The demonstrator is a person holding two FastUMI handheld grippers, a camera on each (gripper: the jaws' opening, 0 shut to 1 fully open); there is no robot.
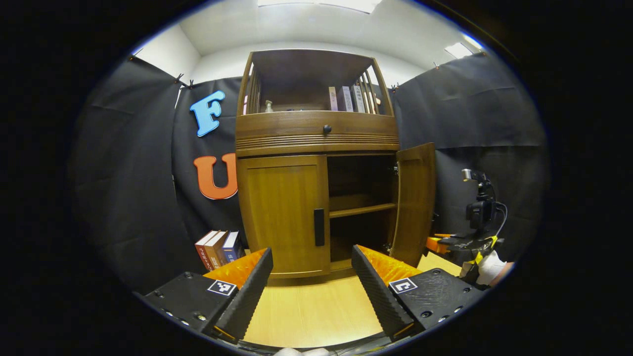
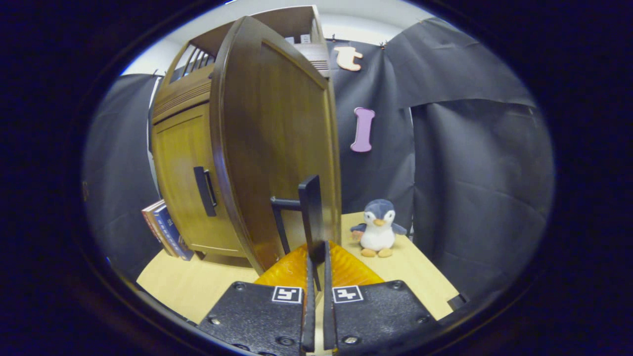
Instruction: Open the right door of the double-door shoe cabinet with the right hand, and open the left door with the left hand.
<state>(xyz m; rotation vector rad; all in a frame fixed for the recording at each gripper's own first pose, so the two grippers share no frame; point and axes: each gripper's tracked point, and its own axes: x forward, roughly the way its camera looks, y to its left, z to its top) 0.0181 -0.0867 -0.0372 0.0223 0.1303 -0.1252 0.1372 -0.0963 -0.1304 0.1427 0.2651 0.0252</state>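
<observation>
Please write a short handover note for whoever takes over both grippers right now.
Right gripper: shut on the right door's handle, with the right door swung well open.
Left gripper: open, holding nothing, facing the cabinet from a short way off.
Left door: closed; its handle sits at the inner edge, untouched.
Done: right door opened.
Left: let go of the right handle, bring the left gripper to the left handle, grip and pull that door open.

Left gripper view: frontal, set back from cabinet (image 1: 316, 163); right gripper view: close against open right door (image 2: 277, 143); shared: closed left door (image 1: 284, 212).
</observation>
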